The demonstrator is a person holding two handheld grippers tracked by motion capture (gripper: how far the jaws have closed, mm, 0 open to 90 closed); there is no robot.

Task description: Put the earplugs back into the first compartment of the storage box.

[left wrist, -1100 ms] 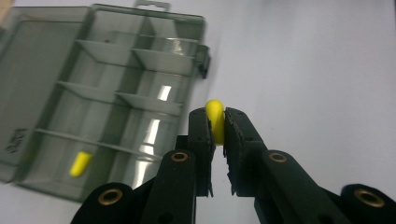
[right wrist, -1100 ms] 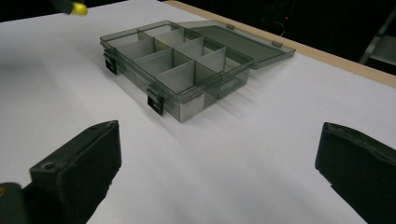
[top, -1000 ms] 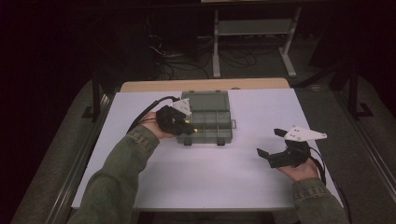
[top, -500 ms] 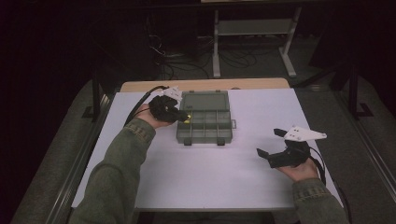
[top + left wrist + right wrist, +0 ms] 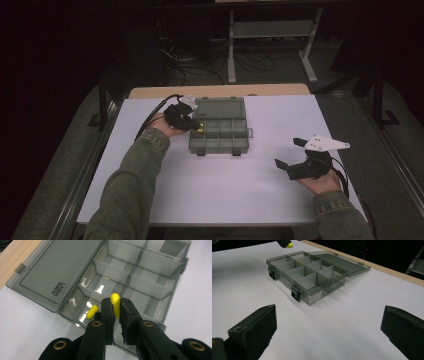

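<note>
While the left gripper (image 5: 117,312) pinches a yellow plug (image 5: 115,303) above the box (image 5: 150,272), the right gripper (image 5: 295,161) beside the box stands wide open.

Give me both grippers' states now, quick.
Left gripper: closed on a yellow earplug, over the box.
Right gripper: open, holding nothing.

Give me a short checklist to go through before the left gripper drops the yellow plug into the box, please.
1. Left gripper shut on yellow plug: ok.
2. Lid fully open: ok.
3. Plug above a compartment of the box: ok.
4. That compartment free: not ok, a second plug lies there.
5. Right gripper open and away from the box: ok.
</note>
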